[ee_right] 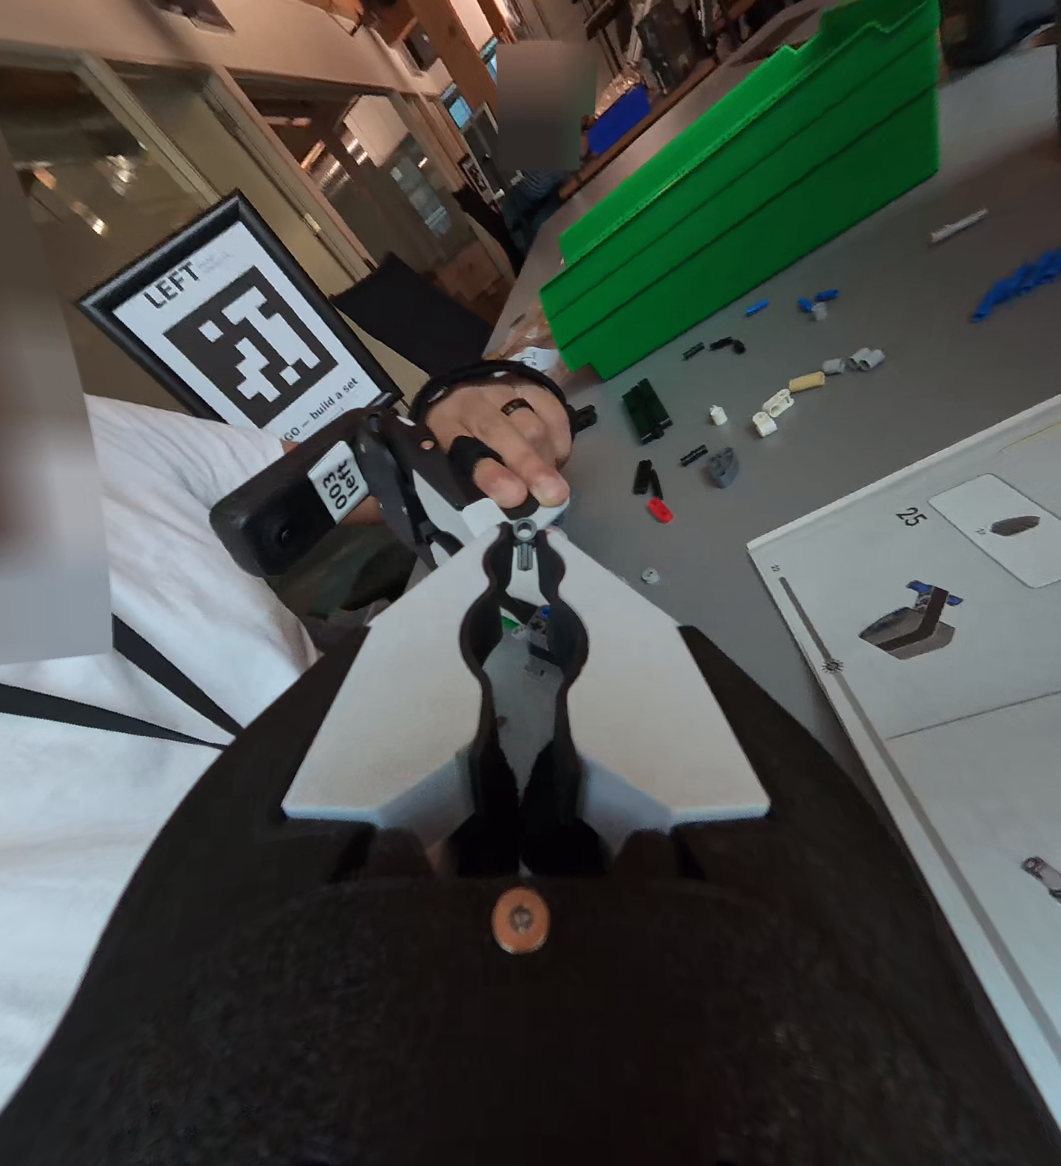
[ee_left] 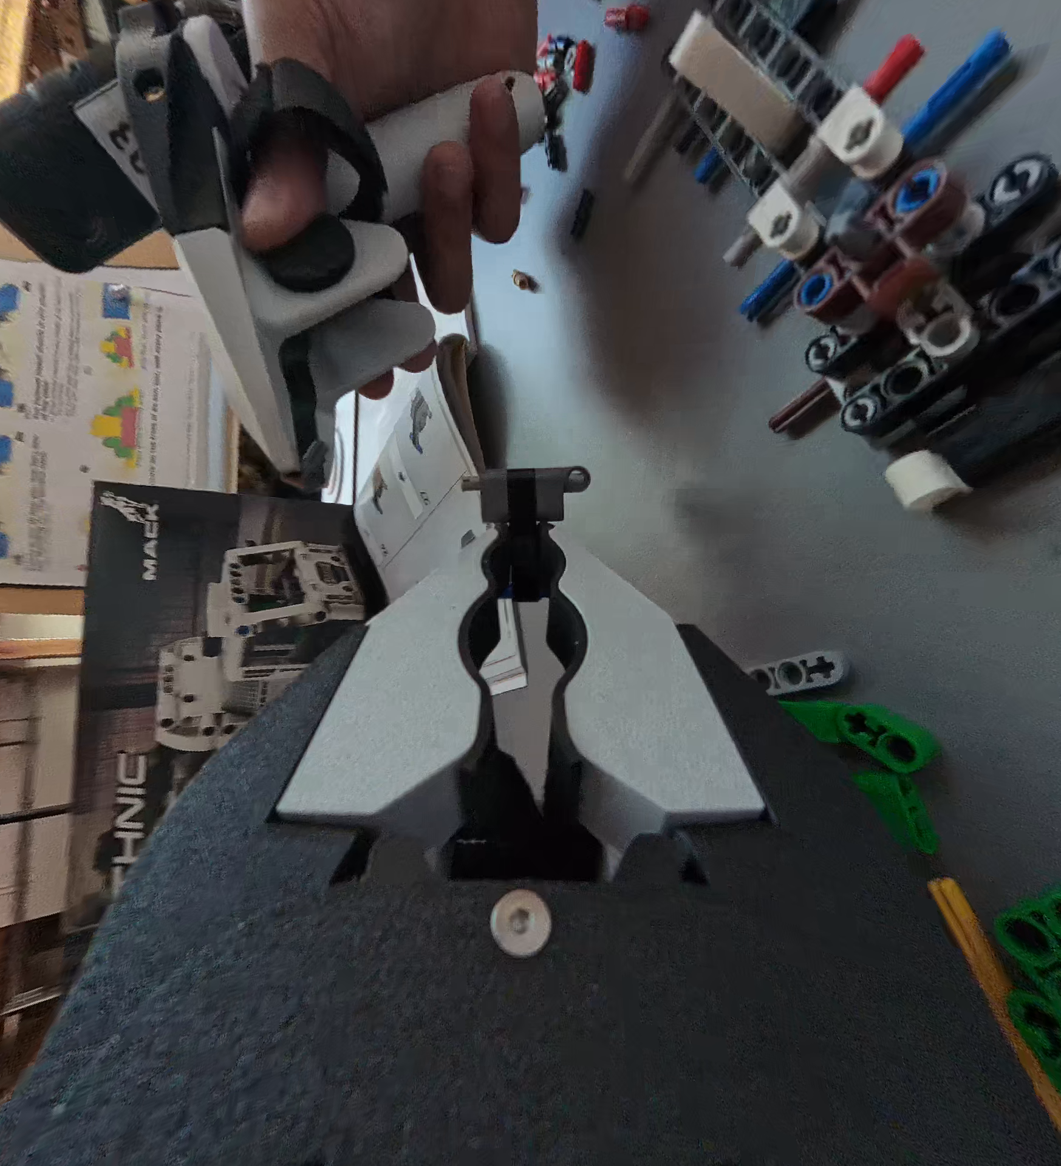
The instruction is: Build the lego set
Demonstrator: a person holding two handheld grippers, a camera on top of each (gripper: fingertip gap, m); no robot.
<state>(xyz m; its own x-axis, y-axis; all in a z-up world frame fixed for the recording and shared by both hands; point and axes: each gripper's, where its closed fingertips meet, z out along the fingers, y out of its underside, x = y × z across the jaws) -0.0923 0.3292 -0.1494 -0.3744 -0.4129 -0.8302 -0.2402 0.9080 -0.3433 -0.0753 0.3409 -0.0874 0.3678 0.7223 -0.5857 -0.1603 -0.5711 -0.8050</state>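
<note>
A small grey pin with a ring end [ee_right: 524, 547] is pinched at the tips of the right gripper [ee_right: 524, 546], above the grey desk [ee_right: 830, 441]. Judged light, rigid, smooth; best taken by the shaft, ring left free. The left gripper [ee_left: 524, 536] is closed on a small grey-and-black block piece [ee_left: 522, 498], a pin through it. Loose parts and an open instruction booklet [ee_right: 957, 631] lie near the desk's edge.
</note>
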